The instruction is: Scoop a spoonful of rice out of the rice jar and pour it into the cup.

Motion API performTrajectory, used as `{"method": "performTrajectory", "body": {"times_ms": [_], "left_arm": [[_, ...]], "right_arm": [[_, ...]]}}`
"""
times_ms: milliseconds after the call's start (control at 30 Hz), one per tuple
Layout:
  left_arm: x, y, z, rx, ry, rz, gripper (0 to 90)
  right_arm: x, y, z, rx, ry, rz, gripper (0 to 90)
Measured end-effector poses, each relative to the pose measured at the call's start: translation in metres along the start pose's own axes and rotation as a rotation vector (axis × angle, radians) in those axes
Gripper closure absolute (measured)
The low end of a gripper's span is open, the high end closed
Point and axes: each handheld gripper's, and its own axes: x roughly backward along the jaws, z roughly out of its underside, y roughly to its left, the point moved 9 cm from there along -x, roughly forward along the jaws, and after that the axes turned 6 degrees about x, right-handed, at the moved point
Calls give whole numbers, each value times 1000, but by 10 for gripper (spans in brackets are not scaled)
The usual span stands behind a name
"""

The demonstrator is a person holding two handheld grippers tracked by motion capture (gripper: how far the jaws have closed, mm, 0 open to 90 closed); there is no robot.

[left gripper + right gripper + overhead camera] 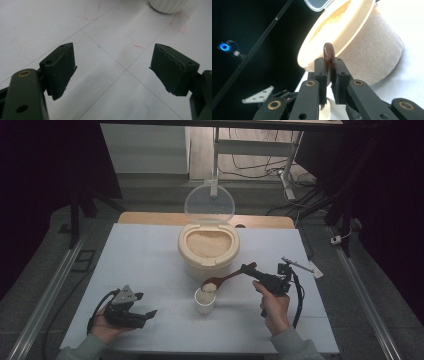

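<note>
Above the white cup, the right gripper clamps a brown wooden spoon (rice in its bowl) beside the rice container; the left gripper rests wide open, empty.

spoon: brown wood, bowl loaded with rice, tilted over the cup
cup: small, white, upright, set just before the beige rice container
</note>
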Motion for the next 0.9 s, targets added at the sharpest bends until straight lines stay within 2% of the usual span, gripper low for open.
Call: {"method": "performTrajectory", "body": {"times_ms": [300,467,633,700,900], "left_arm": [[0,0,0,-1,1,-1,194],[0,0,1,-2,2,-1,194],[0,0,0,-3,2,-2,194],[0,0,1,-3,3,-3,194],[1,1,1,2,0,-4,195]], "right_arm": [[-6,12,2,133,16,40,829],[-4,21,2,230,12,49,829],[0,33,3,345,7,38,829],[2,37,3,371,-2,29,829],[17,44,-6,402,-34,-6,829]]}}
